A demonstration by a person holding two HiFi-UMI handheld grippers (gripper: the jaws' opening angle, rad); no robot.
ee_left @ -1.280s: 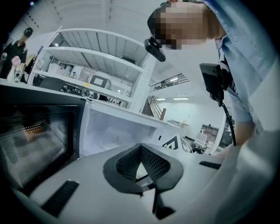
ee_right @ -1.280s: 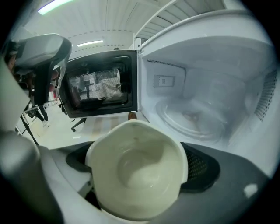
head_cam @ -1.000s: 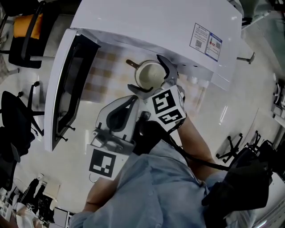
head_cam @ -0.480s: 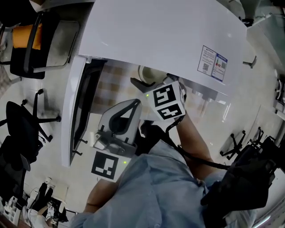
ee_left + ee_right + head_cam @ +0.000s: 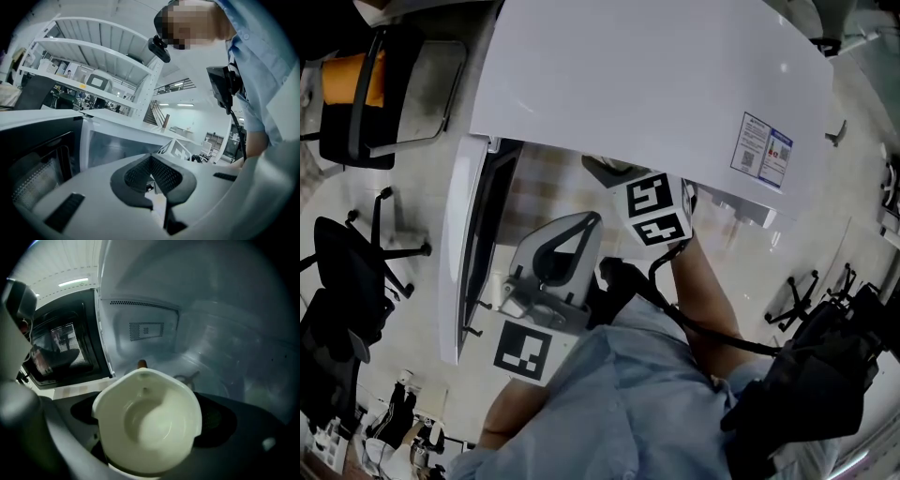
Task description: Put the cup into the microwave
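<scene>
The white microwave (image 5: 656,84) fills the top of the head view, its door (image 5: 473,253) swung wide open on the left. In the right gripper view the pale cavity (image 5: 187,333) opens ahead, with the glass turntable (image 5: 213,378) on its floor.

The person's right forearm (image 5: 705,295) stretches forward out of a blue sleeve (image 5: 619,403), and the wrist sits at the cavity's mouth. The top edge of the microwave hides the front of the gripper, so only its marker cube (image 5: 654,211) shows clearly from above. The right gripper (image 5: 149,427) is clamped on the cup (image 5: 140,411), 1 dark pad pressing on each side. The cup is white, upright and empty. It is held at the front of the cavity, short of the turntable.

The left gripper (image 5: 151,158) is held back near the chest. It points toward the opening, just beside the right wrist, its 2 jaws closed tip to tip on nothing.
</scene>
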